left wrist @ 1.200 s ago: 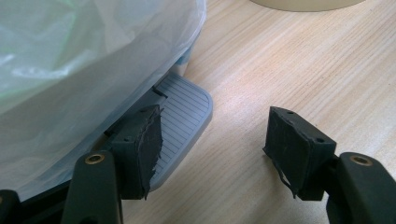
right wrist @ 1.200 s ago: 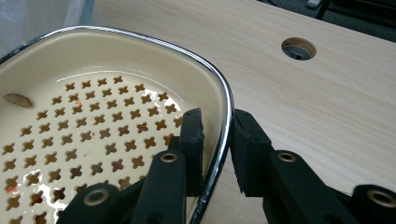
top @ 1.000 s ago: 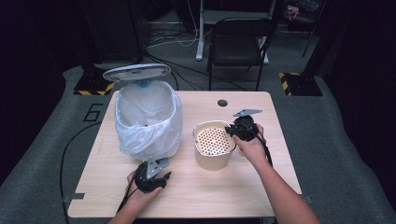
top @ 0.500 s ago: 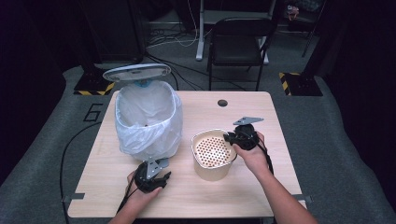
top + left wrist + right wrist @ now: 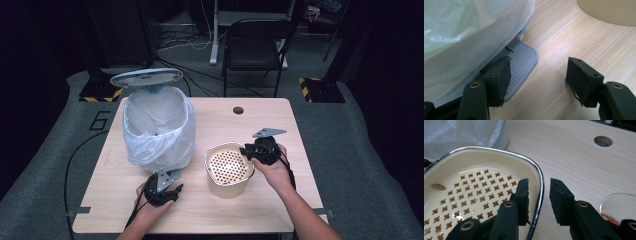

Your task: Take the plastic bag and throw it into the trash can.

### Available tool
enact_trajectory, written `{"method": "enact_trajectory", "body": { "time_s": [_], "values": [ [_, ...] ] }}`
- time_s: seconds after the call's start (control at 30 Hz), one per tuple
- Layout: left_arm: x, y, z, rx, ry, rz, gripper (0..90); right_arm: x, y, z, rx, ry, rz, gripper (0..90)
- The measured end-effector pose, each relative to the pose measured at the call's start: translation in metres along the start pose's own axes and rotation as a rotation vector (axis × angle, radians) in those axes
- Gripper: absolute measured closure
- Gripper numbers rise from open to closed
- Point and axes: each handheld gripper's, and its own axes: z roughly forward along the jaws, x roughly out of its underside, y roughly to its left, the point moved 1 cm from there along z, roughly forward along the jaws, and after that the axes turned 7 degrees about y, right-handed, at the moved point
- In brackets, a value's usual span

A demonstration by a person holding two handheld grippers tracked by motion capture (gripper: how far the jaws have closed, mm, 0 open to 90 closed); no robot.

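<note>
- Straddling the chrome-edged rim of the cream perforated basket, the right gripper has one jaw inside the wall and one outside; the jaws are part-open with a gap on the outer side, so whether they pinch the rim I cannot tell.
- Standing near the middle of the table, the basket sits just right of the bin, with the right gripper at its right rim; holding by the rim suits tipping or carrying it.
- Lying on the perforated floor, a small brown scrap looks like the leftover to be dumped.
- Standing at the left of the table, the pedal bin, lined with a clear plastic bag, has its lid raised, so its mouth is ready to receive the waste.
- Hovering at the bin's foot, the left gripper has its jaws wide open, holding nothing; one jaw is over the grey ribbed pedal, likely pressing it to keep the lid up, though contact is not clear.
- Peeking in at the lower right of the right gripper view, a small glass dish holds reddish bits and lies clear of the basket.
</note>
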Motion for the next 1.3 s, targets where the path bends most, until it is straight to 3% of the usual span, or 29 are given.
{"method": "enact_trajectory", "body": {
  "time_s": [0.5, 0.77, 1.07, 1.3],
  "values": [
    [0.000, 0.000, 0.000, 0.002, 0.002, 0.001, 36.2, -0.010, -0.012, -0.023, 0.022, -0.067, 0.013, 44.9],
    [0.000, 0.000, 0.000, -0.002, 0.003, -0.006, 36.2, -0.007, -0.031, -0.033, 0.068, -0.105, 0.039, 33.0],
    [0.000, 0.000, 0.000, 0.001, 0.001, 0.000, 36.2, 0.003, -0.050, -0.032, 0.122, -0.092, 0.059, 14.9],
    [0.000, 0.000, 0.000, 0.000, 0.000, -0.001, 36.2, 0.013, -0.062, -0.023, 0.147, -0.069, 0.076, 12.8]
  ]
}}
